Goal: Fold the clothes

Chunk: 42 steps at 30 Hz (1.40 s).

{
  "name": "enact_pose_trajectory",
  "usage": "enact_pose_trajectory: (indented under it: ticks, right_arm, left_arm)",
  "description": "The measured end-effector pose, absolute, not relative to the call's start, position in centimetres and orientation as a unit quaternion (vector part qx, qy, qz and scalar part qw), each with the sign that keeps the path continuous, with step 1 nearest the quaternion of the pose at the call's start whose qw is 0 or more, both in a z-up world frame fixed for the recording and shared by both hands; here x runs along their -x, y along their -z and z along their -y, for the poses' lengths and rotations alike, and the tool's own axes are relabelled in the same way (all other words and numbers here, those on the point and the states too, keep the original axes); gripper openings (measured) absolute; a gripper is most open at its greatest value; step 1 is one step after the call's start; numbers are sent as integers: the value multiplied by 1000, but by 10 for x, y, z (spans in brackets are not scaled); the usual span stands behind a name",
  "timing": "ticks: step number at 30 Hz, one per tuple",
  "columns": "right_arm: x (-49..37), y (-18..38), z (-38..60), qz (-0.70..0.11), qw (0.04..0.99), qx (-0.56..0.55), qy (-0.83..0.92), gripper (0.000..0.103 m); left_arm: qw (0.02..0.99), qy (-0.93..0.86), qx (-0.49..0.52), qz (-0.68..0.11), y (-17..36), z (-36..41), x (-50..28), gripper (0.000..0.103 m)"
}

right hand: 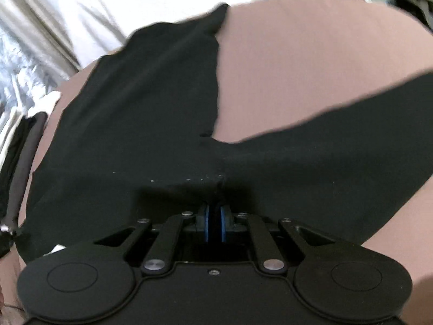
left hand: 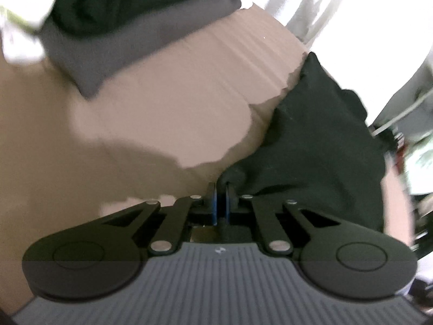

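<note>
A black garment [right hand: 151, 113] lies spread on a tan surface [right hand: 297, 59], one part reaching far and another [right hand: 351, 135] branching right like a leg or sleeve. My right gripper [right hand: 215, 210] is shut on the near edge of this black cloth, which bunches between the blue pads. In the left wrist view the same black garment [left hand: 319, 140] lies to the right on the tan surface [left hand: 162, 103]. My left gripper [left hand: 222, 189] is shut on a pinched corner of it.
A folded stack of grey cloth [left hand: 108, 48] with darker cloth on top lies at the far left of the left wrist view. White fabric [right hand: 94, 13] hangs beyond the surface. Dark items [right hand: 24, 146] lie at the left edge in the right wrist view.
</note>
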State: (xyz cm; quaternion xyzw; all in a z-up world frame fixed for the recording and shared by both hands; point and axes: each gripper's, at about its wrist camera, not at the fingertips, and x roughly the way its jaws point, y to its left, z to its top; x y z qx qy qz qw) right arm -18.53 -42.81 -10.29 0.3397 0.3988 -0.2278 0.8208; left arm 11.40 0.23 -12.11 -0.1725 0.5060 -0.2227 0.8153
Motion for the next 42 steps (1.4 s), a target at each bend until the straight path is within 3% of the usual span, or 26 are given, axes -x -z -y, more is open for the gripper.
enact_pose_trajectory:
  ticks: [3,5,6,7,10,13,18,22,26,33,35,42]
  right_arm:
    - [185,98,430,-392,820,-337,245,14]
    - [188,89,428,-386,826,-298,282,43]
    - [189,83,427,-381,829,-273,306,48]
    - [192,75,426,-372,830,-246,335,49]
    - [203,55,427,-334,837,-223,372,50]
    - [213,48,431,-297,847,-273,348,52]
    - [203,49,431,-313,859,-313,256,52]
    - [165,25,440,-335,888,-263,172,55]
    - [167,12,471,-307,896,-236,217,63]
    - [278,13,571,-345,805,-342,341,64]
    - [317,13,583,-341,805,-356,328,71]
    - [369,71,636,-333,738,-456,369,71]
  left_arm:
    - [833,206,117,-501,118,9,-110,7]
    - [841,204,91,-493,117,16,-108,8]
    - [844,207,85,-487,115,18,-107,8]
    - [848,212,87,-478,112,18,-106,11]
    - [851,238,128,-449,102,13,-107,44]
    - [858,256,145,-422,93,12,-103,45]
    - [870,270,117,-395,89,25,-93,48]
    - [883,270,81,-376,90,38,-91,48]
    - [886,273,43,-373,86,53,-80,48]
    - [856,368,-65,-358,72,121,-17,58]
    - [830,427,-97,-347,67,152,11,64]
    - [753,518,-145,-379,79,265,63,64]
